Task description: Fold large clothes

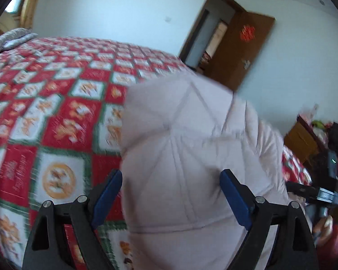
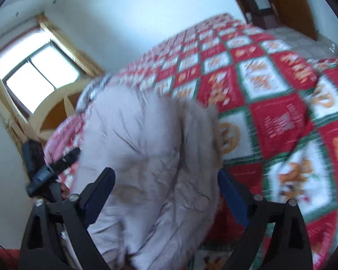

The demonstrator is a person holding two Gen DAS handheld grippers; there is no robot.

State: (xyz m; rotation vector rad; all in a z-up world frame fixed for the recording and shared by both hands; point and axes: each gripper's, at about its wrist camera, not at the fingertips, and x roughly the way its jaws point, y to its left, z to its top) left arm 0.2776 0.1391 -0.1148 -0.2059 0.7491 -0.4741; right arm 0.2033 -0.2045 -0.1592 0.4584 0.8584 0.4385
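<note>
A pale pink quilted padded jacket lies bunched on a bed with a red, white and green patterned quilt. My left gripper is open, its blue-padded fingers spread to either side of the jacket's near part. In the right wrist view the same jacket shows with a fur-trimmed edge. My right gripper is open too, its fingers either side of the jacket. Each gripper shows in the other's view: the right one and the left one. Both views are motion-blurred.
A grey striped pillow lies at the bed's far left corner. An open brown door is in the white wall beyond the bed. A wooden cabinet with clutter stands to the right. A window with a wooden frame is behind the headboard.
</note>
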